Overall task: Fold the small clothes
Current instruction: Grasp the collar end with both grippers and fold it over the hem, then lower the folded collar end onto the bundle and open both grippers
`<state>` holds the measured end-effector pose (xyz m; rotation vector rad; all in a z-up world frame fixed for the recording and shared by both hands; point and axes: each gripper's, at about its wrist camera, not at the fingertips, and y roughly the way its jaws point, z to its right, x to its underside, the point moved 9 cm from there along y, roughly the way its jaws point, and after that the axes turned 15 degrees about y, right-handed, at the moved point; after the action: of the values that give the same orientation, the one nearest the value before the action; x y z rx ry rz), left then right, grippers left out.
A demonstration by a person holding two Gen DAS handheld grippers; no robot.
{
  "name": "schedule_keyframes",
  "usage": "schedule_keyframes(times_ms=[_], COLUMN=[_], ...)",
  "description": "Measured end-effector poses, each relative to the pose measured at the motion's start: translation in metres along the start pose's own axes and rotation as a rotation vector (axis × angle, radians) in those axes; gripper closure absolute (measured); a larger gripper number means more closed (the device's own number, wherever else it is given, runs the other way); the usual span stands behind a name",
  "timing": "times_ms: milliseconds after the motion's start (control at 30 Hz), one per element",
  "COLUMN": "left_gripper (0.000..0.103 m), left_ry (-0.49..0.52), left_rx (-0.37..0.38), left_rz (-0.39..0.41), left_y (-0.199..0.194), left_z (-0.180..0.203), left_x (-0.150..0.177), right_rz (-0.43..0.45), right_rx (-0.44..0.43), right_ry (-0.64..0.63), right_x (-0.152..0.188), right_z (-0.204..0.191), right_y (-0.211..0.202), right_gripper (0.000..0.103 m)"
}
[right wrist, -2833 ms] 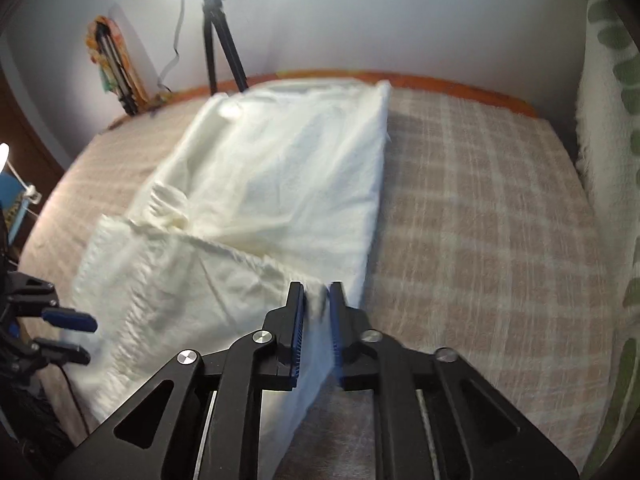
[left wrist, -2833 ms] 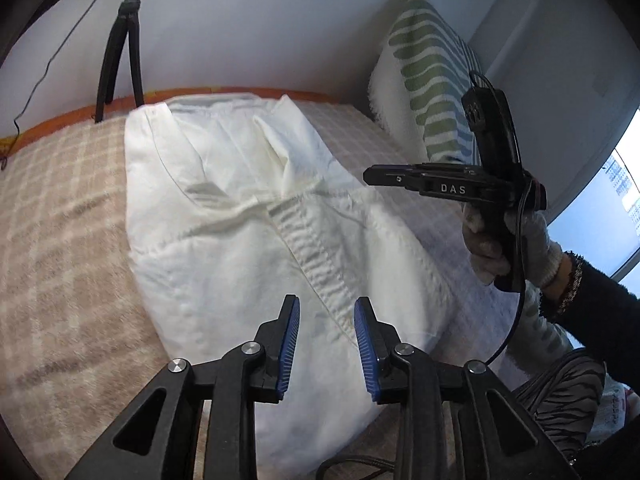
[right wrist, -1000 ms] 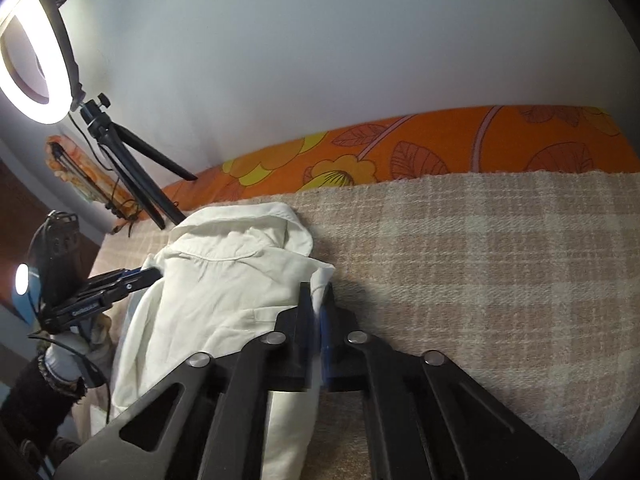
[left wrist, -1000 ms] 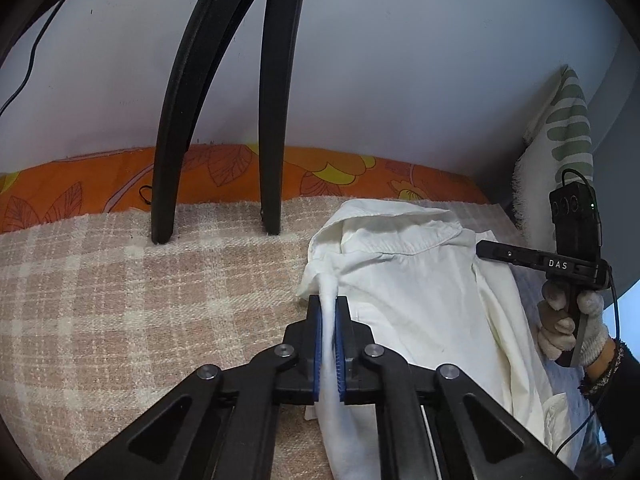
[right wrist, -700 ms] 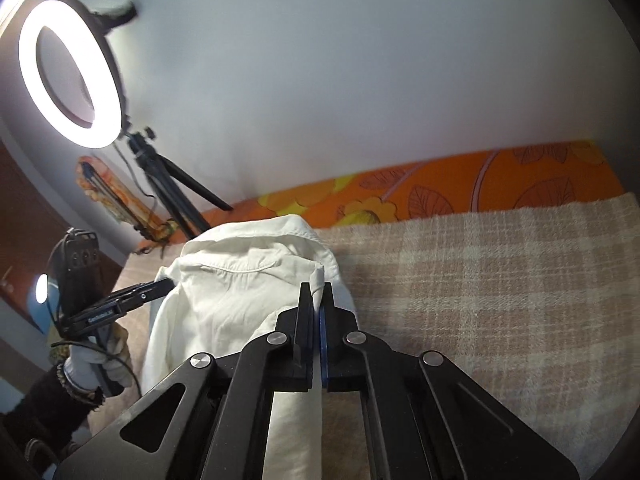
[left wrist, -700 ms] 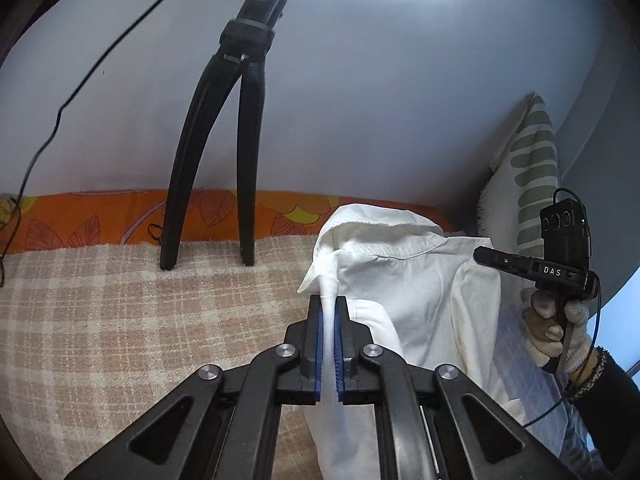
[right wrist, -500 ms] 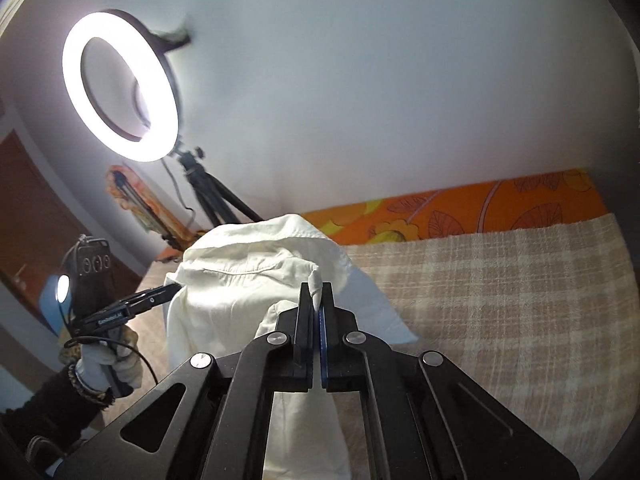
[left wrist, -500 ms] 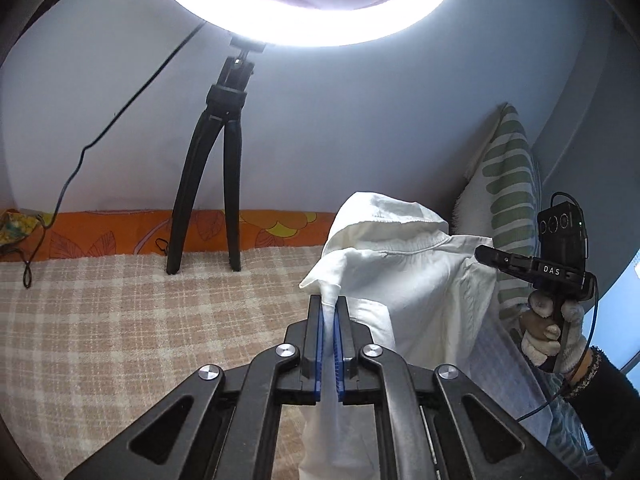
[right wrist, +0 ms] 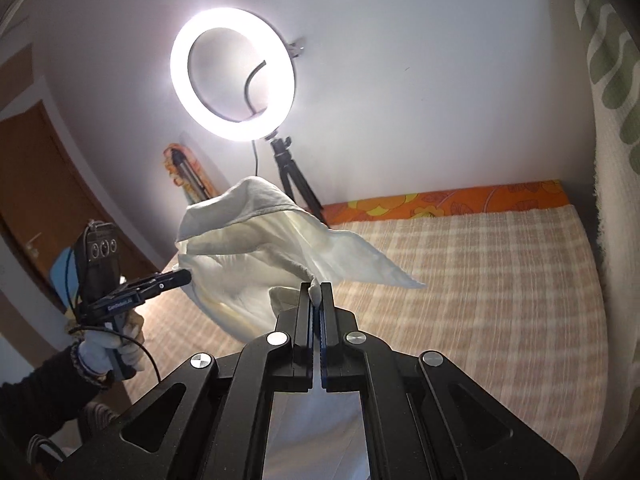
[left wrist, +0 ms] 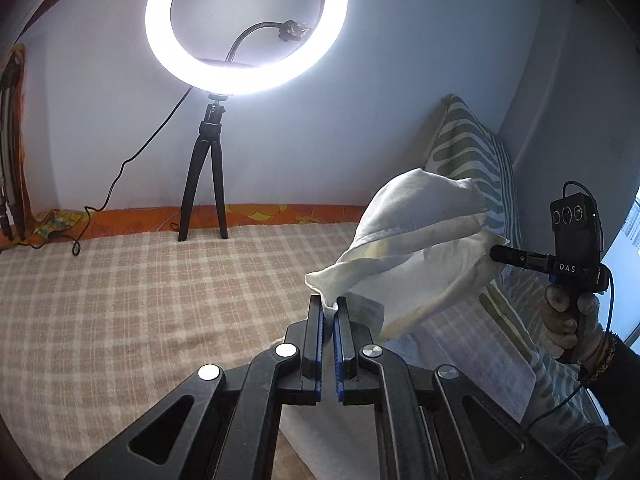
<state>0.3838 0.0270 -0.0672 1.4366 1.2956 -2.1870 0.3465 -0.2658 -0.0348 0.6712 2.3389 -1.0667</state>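
Above the bed, white garment (left wrist: pixel 416 256) hangs in the air, pinched at two spots of its upper edge, one per claw. Left gripper (left wrist: pixel 329 312) clenched on a bunched corner of cloth, blue pads squeezing it flat; right gripper (right wrist: pixel 316 300) likewise clamped on a small nub of fabric at its tips. Held at two points so the piece spreads between them and drapes free, probably to lay it flat for the next fold; judgement only. Fabric thin, soft woven, cream-white, slightly translucent against the light, puffed into a hood-like bulge on top, one loose pointed flap sticking out sideways. Lower part drops out of sight under the claws, so contact with the bed cannot be told.

Checked blanket (left wrist: pixel 120 312) beneath, beige-and-cream plaid, coarse weave, flat. Orange floral sheet (right wrist: pixel 460 200) along the wall edge. Ring light (left wrist: pixel 246 26) on a small black tripod (left wrist: pixel 204 192) glowing at the bed's far side. Green-striped pillow (left wrist: pixel 472 152) upright against the wall. Gloved hand (left wrist: pixel 568 316) grips the right claw's handle.
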Motion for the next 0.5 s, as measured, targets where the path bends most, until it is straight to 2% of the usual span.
schedule_keyframes(times_ms=[267,500], left_gripper=[0.103,0.103], left_ry=[0.062,0.111], left_rx=[-0.003,0.002], left_rz=[-0.035,-0.124], left_y=[-0.024,-0.033], left_z=[0.044,0.070], left_x=[0.060,0.121], right_rz=[-0.028,-0.069], right_rx=[0.062,0.165], right_ry=[-0.027,-0.103], right_x=[0.077,0.142], right_z=[-0.002,0.006], right_y=[-0.029,-0.034], right_gripper=[0.102,0.102])
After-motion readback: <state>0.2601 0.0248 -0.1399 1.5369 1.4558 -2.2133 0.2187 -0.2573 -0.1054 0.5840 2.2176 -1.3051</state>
